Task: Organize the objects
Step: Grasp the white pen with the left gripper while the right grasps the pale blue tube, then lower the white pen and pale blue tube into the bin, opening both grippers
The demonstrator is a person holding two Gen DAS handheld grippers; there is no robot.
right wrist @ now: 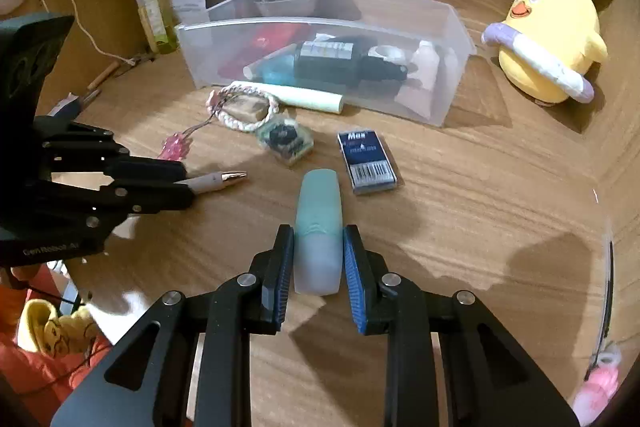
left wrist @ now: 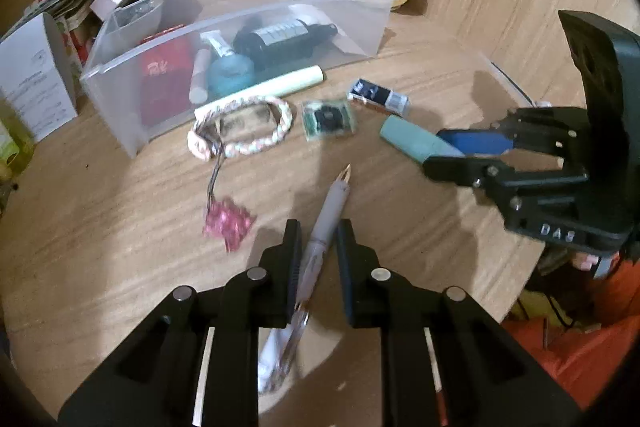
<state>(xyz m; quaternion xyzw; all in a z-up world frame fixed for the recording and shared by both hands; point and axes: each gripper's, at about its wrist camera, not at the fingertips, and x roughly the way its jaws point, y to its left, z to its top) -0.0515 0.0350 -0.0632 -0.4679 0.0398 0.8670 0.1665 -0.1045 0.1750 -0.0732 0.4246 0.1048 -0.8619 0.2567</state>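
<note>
My left gripper straddles a grey pen with a copper tip, its jaws apart with a gap on each side; the same pen shows in the right wrist view. My right gripper is shut on a teal capped tube, also seen in the left wrist view. A clear plastic bin holds a black bottle, a teal jar and red items. In front of it lie a pale green tube, a braided bracelet, a small clear case and a blue staples box.
A yellow plush chick sits right of the bin. A pink bead charm hangs off the bracelet cord. Boxes and papers and a green spray bottle stand left of the bin. The wooden tabletop lies under everything.
</note>
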